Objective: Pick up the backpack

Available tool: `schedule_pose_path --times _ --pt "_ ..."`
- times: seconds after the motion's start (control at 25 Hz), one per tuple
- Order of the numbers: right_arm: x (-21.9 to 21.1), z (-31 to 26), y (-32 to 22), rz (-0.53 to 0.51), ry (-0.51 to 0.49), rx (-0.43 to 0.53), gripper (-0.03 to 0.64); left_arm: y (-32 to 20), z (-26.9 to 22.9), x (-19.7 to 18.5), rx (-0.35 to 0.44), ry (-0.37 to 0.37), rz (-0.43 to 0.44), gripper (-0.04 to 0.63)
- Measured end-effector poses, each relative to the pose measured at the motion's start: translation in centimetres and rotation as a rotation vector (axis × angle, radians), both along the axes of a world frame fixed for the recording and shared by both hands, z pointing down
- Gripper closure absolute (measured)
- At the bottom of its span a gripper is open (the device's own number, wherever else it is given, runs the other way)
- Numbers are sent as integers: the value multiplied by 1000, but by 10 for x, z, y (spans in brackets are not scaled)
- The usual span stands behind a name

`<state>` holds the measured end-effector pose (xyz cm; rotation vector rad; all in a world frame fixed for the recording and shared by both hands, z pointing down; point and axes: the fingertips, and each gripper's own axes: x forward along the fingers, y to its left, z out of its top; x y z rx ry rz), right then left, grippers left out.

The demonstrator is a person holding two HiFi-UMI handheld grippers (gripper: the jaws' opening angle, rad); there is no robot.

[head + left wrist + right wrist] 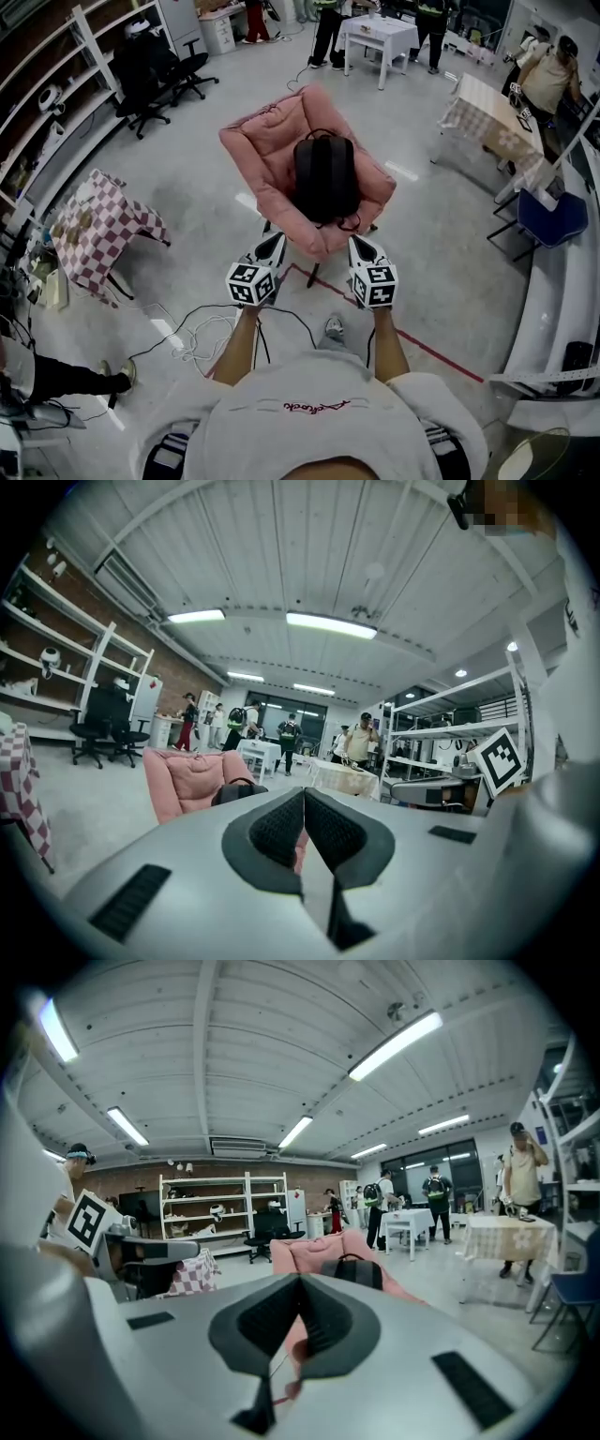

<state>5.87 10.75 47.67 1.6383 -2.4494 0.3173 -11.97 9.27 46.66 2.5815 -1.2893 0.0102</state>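
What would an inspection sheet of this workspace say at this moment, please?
Surface: grey floor, with a red tape line near the chair.
Job's things: black backpack resting on the pink chair, untouched.
Clutter: checkered-cloth table at left; blue chair at right.
Grippers: left claw and right claw both shut, empty, just short of the chair's front edge.
Cables: loose cables looped on the floor by the person's feet.
Surroundings: shelves at left, office chairs, people at the far tables.
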Motion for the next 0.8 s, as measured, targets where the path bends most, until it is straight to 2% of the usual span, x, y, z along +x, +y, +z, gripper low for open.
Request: schedule_pose_path --times 0.36,0.8 --pt "30 -3 -84 -56 4 -18 598 -81 -10 31 0 5 -45 583" --pt "65 5 -168 -118 -14 -36 598 -153 -7 68 -5 -16 -107 583"
